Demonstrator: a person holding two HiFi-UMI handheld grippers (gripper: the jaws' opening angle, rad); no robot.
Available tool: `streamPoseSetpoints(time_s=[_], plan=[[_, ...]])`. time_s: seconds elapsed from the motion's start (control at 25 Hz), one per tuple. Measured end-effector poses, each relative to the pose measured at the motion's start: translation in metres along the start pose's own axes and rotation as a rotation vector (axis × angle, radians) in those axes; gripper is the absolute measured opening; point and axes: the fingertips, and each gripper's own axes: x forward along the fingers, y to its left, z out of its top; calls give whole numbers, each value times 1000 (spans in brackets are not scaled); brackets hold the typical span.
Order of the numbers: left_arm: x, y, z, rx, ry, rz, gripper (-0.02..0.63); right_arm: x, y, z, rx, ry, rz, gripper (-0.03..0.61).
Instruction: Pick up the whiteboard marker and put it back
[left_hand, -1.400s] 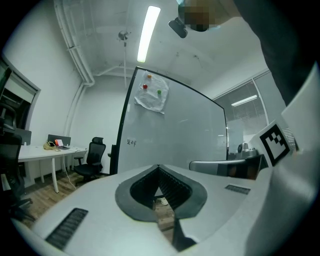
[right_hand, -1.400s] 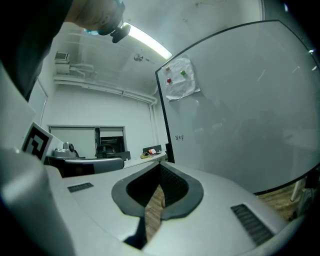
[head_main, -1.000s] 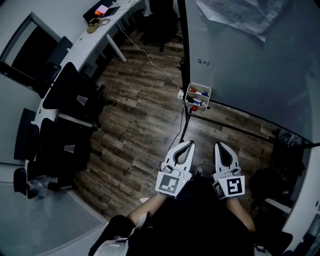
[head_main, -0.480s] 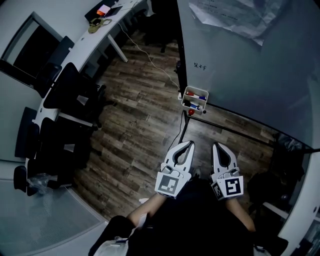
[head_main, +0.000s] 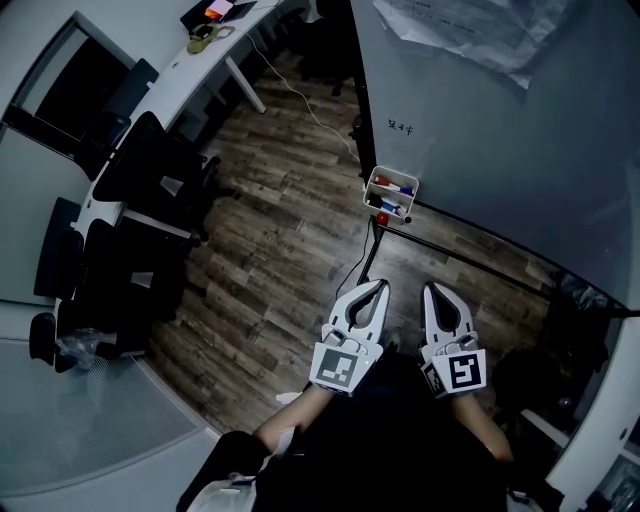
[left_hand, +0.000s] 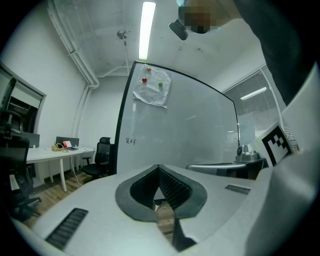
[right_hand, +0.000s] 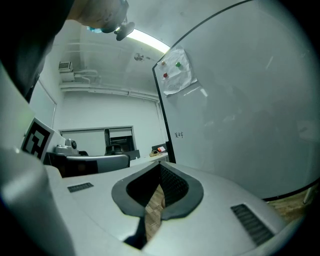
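Observation:
A small white tray (head_main: 381, 180) hangs at the lower left corner of the whiteboard (head_main: 500, 130) in the head view. Red and blue whiteboard markers (head_main: 397, 188) lie in it. Both grippers are held low, close to the person's body, well short of the tray. The left gripper (head_main: 379, 287) is shut with nothing in it, and so is the right gripper (head_main: 431, 288). In the left gripper view the left gripper (left_hand: 158, 168) points at the whiteboard (left_hand: 180, 125). The right gripper (right_hand: 160, 166) has the whiteboard (right_hand: 240, 100) on its right.
Black office chairs (head_main: 140, 180) and a long white desk (head_main: 190, 60) stand to the left on the wood floor. A white cable (head_main: 300, 95) runs across the floor toward the board. The board's black base bar (head_main: 470, 255) lies ahead. A sheet of paper (left_hand: 152, 87) hangs on the board.
The head view has shifted slightly, so the tray and desk sit a little higher in the picture. Both grippers stay shut in the same place.

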Motion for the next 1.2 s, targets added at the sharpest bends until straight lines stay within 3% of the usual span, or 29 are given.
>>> streamPoseSetpoints(time_s=[0.4, 1.0, 1.2], plan=[[0, 5, 5, 5, 2, 16, 8, 8, 1, 1, 0, 13, 16, 14], [15, 37, 4, 0, -2, -20, 8, 41, 0, 3, 2, 1, -28, 14], [22, 43, 5, -13, -8, -40, 8, 51, -4, 4, 4, 31, -80, 14]])
